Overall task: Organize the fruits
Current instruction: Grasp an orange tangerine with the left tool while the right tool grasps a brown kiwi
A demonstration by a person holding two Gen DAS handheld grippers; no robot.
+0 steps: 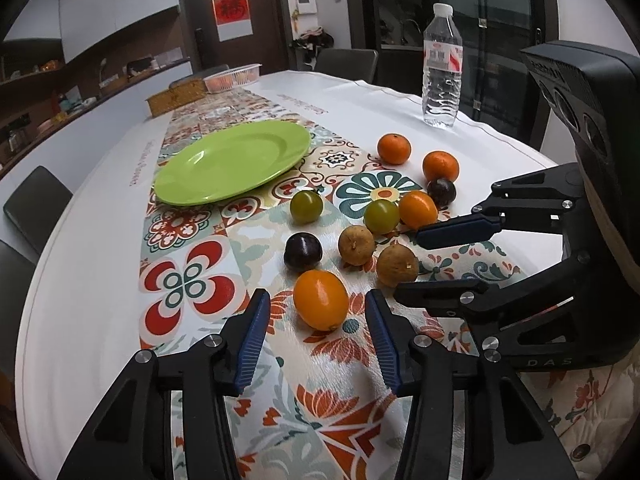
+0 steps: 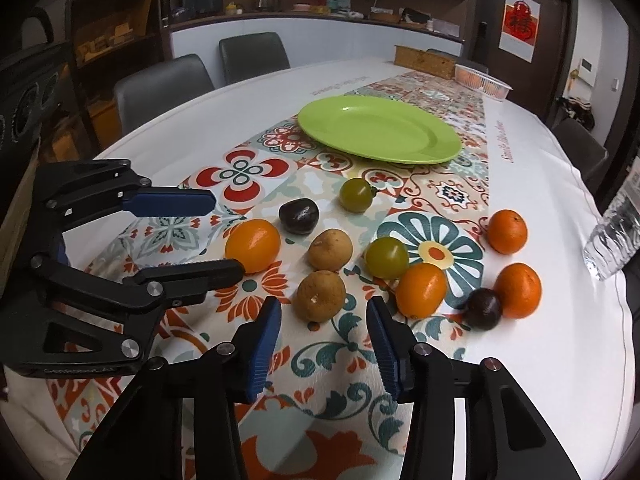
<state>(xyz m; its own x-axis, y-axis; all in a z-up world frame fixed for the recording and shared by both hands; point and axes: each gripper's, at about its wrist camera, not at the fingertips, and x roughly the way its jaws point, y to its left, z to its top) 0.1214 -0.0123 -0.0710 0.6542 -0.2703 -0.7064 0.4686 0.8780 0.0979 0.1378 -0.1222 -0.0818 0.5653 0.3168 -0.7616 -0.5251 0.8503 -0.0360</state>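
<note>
The left tool (image 1: 316, 312) has its jaws apart on either side of an orange fruit (image 1: 321, 299), pads not touching it. The right tool (image 2: 323, 318) stands likewise around a brown fruit (image 2: 321, 296). Both fruits lie on the worktop (image 1: 100, 216) near its front edge; the green plate (image 1: 234, 162) sits further back, mid-worktop.
</note>
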